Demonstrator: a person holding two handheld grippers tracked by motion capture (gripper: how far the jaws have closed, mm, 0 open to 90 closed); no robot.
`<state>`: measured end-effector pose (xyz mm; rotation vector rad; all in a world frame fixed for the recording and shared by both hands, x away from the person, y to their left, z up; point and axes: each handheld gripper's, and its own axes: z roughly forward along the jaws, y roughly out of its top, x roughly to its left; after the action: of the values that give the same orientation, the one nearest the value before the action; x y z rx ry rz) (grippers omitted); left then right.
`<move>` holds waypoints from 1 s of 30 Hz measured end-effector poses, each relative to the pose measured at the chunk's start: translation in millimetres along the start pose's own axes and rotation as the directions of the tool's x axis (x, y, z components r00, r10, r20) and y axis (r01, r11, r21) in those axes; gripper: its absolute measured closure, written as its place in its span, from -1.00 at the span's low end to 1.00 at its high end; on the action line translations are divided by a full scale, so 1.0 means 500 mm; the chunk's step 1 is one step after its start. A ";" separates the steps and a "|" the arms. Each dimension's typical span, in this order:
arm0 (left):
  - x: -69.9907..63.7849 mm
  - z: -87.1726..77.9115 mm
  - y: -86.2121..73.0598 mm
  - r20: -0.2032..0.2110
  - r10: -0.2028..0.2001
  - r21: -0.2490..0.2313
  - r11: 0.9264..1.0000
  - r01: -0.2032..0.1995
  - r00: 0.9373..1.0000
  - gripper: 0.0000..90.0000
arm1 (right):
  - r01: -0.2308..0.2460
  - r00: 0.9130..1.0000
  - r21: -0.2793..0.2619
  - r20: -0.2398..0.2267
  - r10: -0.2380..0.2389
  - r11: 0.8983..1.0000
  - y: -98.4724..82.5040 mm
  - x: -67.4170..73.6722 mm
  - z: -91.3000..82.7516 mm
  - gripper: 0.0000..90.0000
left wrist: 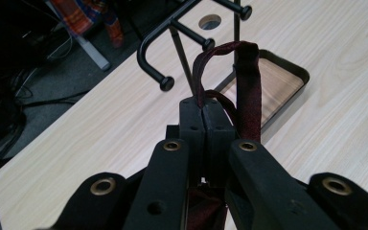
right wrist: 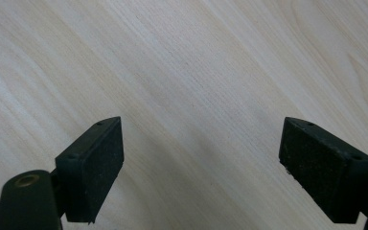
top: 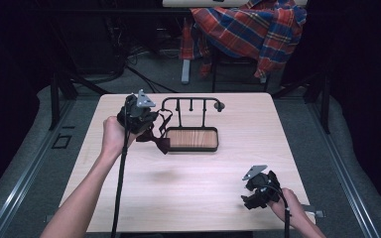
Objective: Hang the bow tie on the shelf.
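Bow tie (top: 159, 142): dark red, hung from the left tool (top: 140, 119), above the left part of the surface (top: 193, 183), just beside the rack (top: 191, 104) and the left end of the tray (top: 192, 139). Long axis of the bow slanted, one end toward the tool and the other down toward the person's side. Strap (left wrist: 247, 86) seen in the left gripper view as a loop rising from the jaws toward the rack pegs, then falling back past the right jaw; its long run nearly upright in that view.

Left tool (left wrist: 203, 112): jaws pressed together, pinching the strap between the pads. Held by the left hand (top: 113, 136), lifted off the surface, pointed toward the rack. Not clear whether the loop touched a peg.

Right tool (top: 258, 191): jaws spread wide, nothing between them, pads (right wrist: 96, 163) over bare wood. Held by the right hand (top: 287, 203) near the right front corner, well apart from the bow tie and the tray.

Tray: wooden bottom, dark rim, at the middle back of the surface, with the rack standing on its far edge.
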<state>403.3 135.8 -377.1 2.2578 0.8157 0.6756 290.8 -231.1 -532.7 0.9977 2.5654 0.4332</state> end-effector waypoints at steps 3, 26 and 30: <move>-0.002 0.001 0.012 -0.002 0.011 -0.001 1.000 -0.011 1.000 0.97 | -0.001 1.000 -0.002 0.002 0.001 1.000 0.000 0.000 0.000 -0.66; 0.027 0.054 0.052 -0.041 -0.005 0.028 1.000 0.006 0.999 0.97 | -0.002 1.000 -0.005 -0.004 0.002 1.000 -0.001 -0.001 0.002 -0.66; 0.034 0.067 0.050 -0.052 -0.011 0.044 0.999 0.013 0.999 0.97 | -0.005 1.000 -0.008 -0.008 0.005 1.000 -0.001 0.000 0.002 -0.66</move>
<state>445.4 119.5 -377.7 2.2818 0.8768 0.7189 291.1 -231.5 -534.1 1.0025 2.5663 0.4490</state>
